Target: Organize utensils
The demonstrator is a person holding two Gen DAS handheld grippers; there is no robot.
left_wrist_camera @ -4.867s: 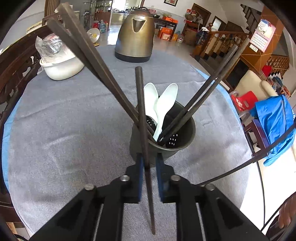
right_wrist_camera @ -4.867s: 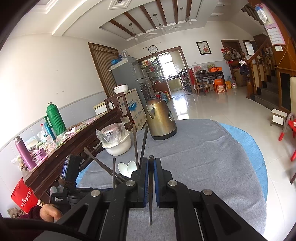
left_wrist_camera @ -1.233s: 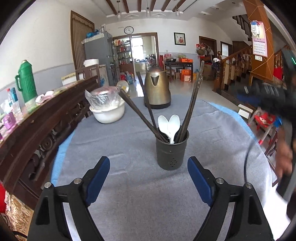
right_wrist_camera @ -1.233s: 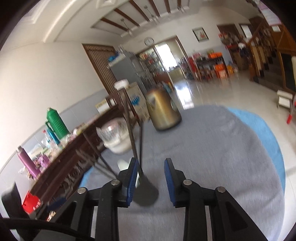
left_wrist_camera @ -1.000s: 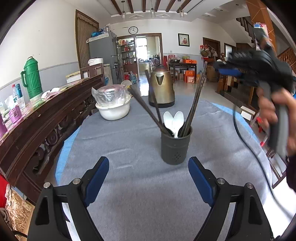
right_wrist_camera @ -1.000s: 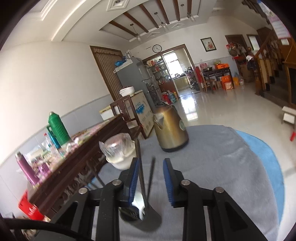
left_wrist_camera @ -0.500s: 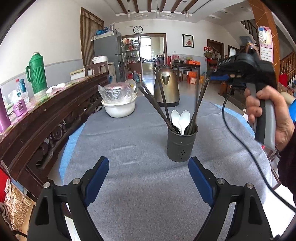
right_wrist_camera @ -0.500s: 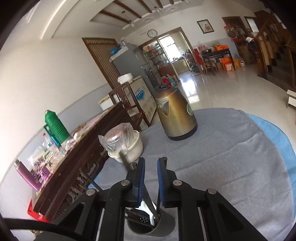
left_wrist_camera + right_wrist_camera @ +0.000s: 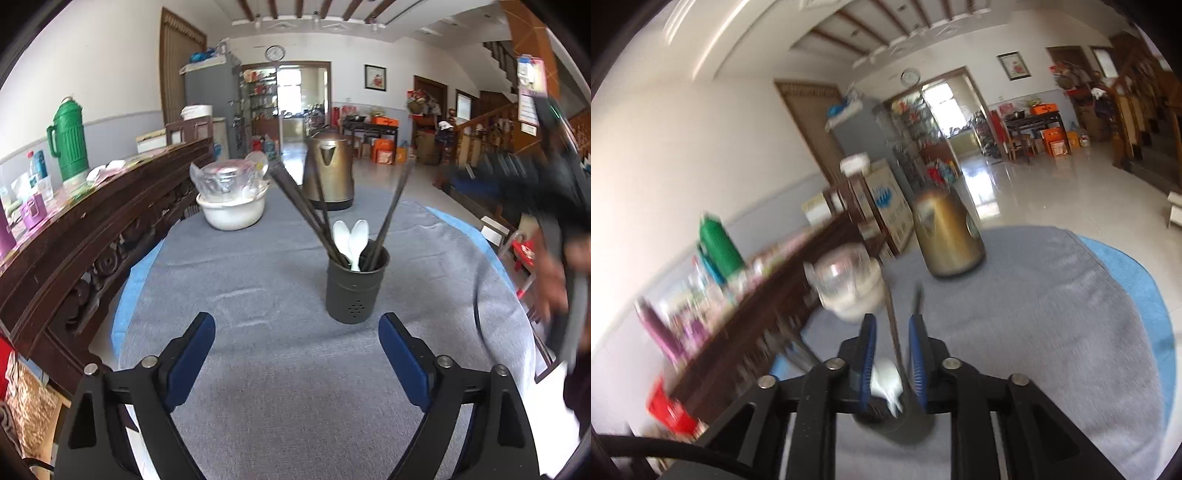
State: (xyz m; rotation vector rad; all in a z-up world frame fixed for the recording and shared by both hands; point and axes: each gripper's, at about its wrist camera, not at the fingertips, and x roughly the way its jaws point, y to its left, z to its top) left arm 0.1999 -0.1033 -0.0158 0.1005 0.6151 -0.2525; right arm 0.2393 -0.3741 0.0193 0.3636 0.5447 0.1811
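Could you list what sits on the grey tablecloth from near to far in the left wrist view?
Dark utensil holder with chopsticks and white spoons → white bowl → brass kettle.

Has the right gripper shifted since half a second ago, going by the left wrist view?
Yes. The right gripper, now a blur, has swung rightward away from above the utensil holder toward the staircase; its jaws have just been opening.

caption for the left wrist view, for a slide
Open left gripper faces a dark utensil holder of chopsticks and white spoons on the grey-clothed table.
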